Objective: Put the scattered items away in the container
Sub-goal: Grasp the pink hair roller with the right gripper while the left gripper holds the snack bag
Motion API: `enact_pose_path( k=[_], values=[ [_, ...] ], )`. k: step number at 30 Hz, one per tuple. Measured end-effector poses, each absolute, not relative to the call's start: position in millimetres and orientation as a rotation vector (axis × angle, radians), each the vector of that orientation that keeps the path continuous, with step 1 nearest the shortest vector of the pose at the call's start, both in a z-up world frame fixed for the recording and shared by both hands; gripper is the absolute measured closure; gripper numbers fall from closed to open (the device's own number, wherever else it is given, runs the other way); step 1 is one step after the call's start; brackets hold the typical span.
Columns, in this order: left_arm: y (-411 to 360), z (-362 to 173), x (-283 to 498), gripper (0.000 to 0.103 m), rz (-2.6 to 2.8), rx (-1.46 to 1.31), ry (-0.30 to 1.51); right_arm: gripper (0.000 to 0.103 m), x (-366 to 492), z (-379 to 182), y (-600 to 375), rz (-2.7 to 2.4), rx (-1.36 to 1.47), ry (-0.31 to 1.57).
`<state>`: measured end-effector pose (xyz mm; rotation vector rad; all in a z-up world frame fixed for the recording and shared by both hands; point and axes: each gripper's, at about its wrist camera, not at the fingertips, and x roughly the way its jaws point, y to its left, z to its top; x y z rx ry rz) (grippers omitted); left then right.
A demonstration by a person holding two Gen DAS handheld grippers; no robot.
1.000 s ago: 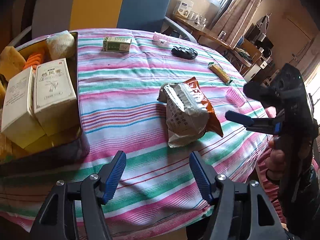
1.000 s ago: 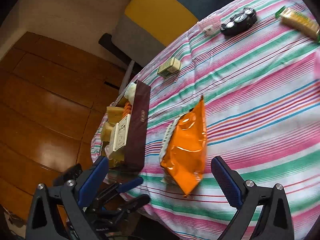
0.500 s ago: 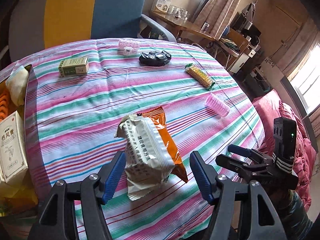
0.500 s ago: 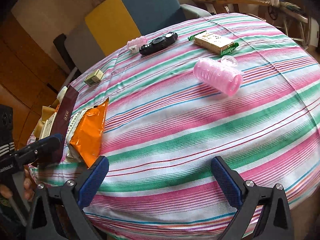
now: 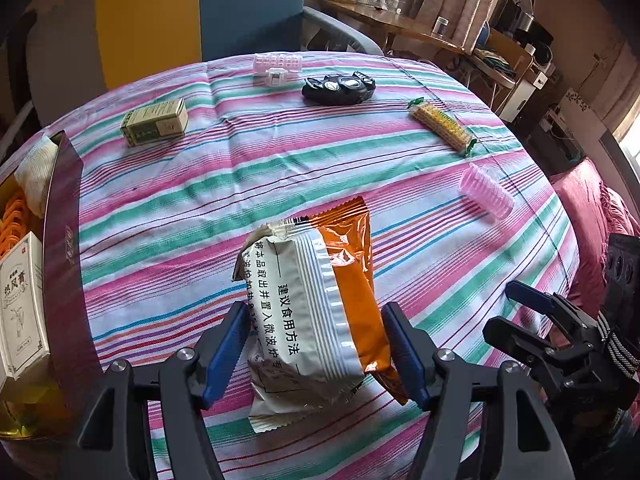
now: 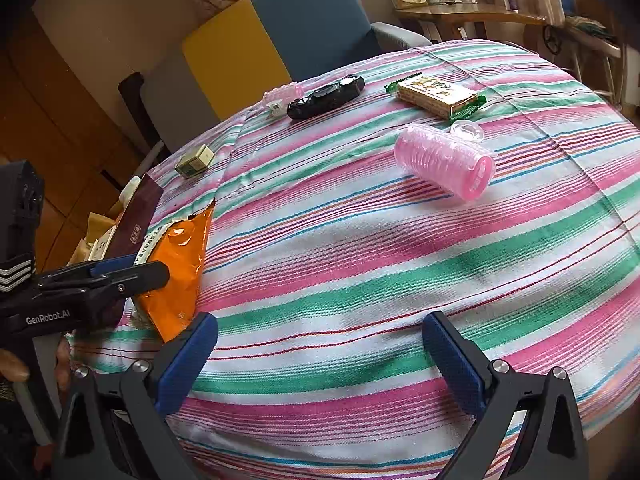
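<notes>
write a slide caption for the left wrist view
Open left gripper straddling the orange-and-white foil snack packet on the striped tablecloth.

Snack packet [image 5: 316, 312] between left claw [image 5: 316, 354] fingers, container [image 5: 60, 248] to its left; roller [image 5: 486, 192] right

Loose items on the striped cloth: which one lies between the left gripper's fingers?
The orange-and-white snack packet, flanked by the left gripper; the green box, black gadget, biscuit pack and pink roller lie beyond.
</notes>
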<state>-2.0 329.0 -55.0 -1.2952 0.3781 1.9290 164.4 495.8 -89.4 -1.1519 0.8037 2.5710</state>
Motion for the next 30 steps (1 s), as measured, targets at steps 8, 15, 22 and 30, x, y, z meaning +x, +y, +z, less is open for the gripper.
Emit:
enact_pose_path(
  k=[8, 15, 22, 30],
  values=[
    [320.5, -60.9, -3.8, 0.037, 1.889, -1.280, 0.321, 0.021, 167.1, -76.0, 506.5, 2.541, -1.108, 0.759],
    [321.0, -68.9, -12.8, 0.032, 1.852, -1.328, 0.261, 0.013, 155.3, -44.8, 551.4, 2.492, -0.998, 0.583],
    [327.3, -77.6, -14.5, 0.032, 1.834, -1.343, 0.264, 0.007, 116.4, -58.3, 585.6, 2.478, -1.197, 0.454],
    [326.5, -77.6, -15.8, 0.033, 1.838, -1.316, 0.260, 0.037, 97.4, -80.5, 590.5, 2.440, -1.299, 0.420]
  ],
)
